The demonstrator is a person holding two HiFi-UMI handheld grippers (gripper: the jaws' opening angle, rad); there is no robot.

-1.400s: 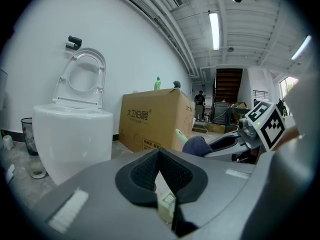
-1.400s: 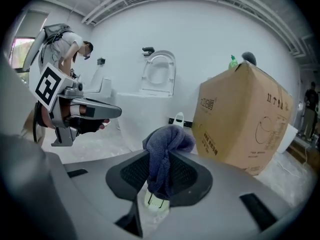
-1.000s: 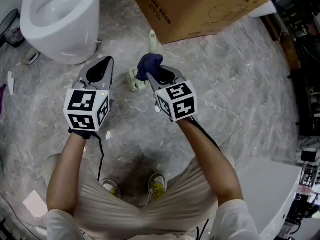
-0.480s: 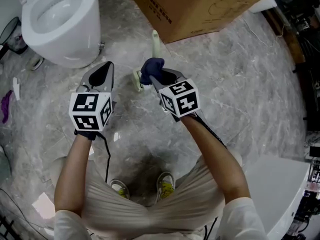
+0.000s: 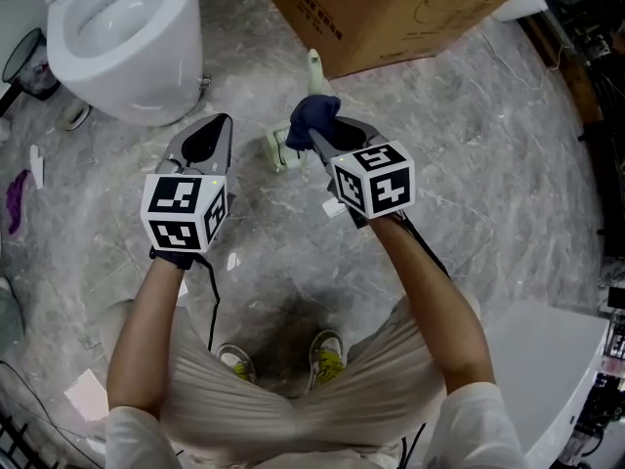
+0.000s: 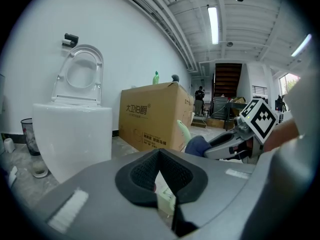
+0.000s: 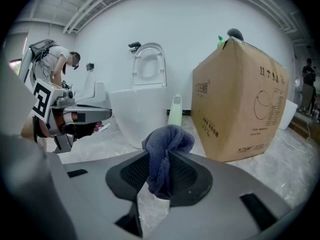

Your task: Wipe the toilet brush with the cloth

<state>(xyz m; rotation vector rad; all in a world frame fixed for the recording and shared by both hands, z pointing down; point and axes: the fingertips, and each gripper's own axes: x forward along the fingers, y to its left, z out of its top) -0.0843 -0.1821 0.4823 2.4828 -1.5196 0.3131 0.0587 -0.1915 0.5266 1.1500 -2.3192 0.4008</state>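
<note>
The toilet brush stands on the marble floor, its pale green handle (image 5: 314,64) rising from a pale holder (image 5: 280,151). My right gripper (image 5: 329,137) is shut on a bunched dark blue cloth (image 5: 312,115), which hangs just on the near side of the handle. In the right gripper view the cloth (image 7: 167,146) bulges up between the pads, with the handle (image 7: 175,113) behind it. My left gripper (image 5: 217,125) is to the left of the brush holder, shut and empty. Through its pads in the left gripper view, part of the holder (image 6: 165,198) shows.
A white toilet (image 5: 127,37) stands at the far left. A large cardboard box (image 5: 391,8) sits right behind the brush. Scraps of paper (image 5: 83,399) and a small bin (image 5: 24,62) lie at the left edge. A white fixture (image 5: 547,360) is at the lower right.
Both grippers have drifted a little right and nearer in the view. The right one still holds the cloth close to the brush handle. Neither grip has changed.
</note>
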